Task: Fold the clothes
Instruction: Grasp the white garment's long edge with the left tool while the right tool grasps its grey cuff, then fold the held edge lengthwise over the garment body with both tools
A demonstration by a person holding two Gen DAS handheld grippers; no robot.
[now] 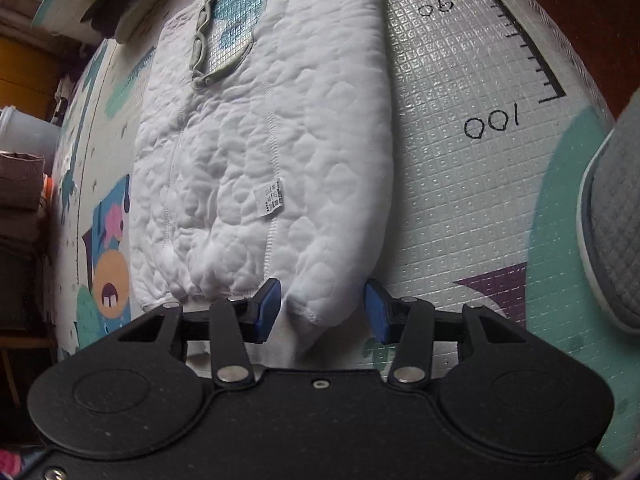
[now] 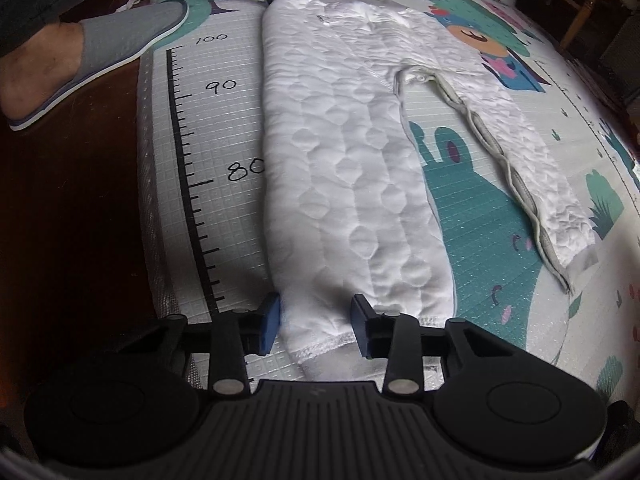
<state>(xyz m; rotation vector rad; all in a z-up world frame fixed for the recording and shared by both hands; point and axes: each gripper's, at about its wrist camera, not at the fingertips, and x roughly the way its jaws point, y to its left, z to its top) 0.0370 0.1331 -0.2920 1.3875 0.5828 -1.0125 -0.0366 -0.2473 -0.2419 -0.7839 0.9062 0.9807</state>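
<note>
A white quilted garment point(image 2: 352, 168) lies flat on a printed play mat point(image 2: 472, 216) on the floor, stretched lengthwise between the two tongs. In the right wrist view it is a long one-piece with a grey-trimmed opening point(image 2: 500, 152) running along the leg that splays off to the right; that leg ends near the mat's right side with mat showing between it and the main body.

The right tongs point(image 2: 314, 326) straddle the near stitched hem, one blue pad on each side of the cloth. The pads stand partly apart, and a sliver of mat shows between the left pad and the fabric edge, so they bracket the hem without clamping it.

The left tongs point(image 1: 322, 306) sit at the far end of the garment (they also show as dark bars at the top of the right wrist view). Their jaws are half wide; a rounded corner of the cloth lies between the blue pads, with a gap on each side.

The garment's long straight edge runs just beside a printed ruler scale point(image 2: 188, 176) on the mat, covering part of the "80" mark. Beyond the scale the mat ends at bare dark floor, where a foot in a grey slipper point(image 2: 112, 48) rests, toe overlapping the mat's corner. A small care label point(image 1: 270, 196) lies on the cloth in the left wrist view. Clutter crowds the mat's far left border there.
</note>
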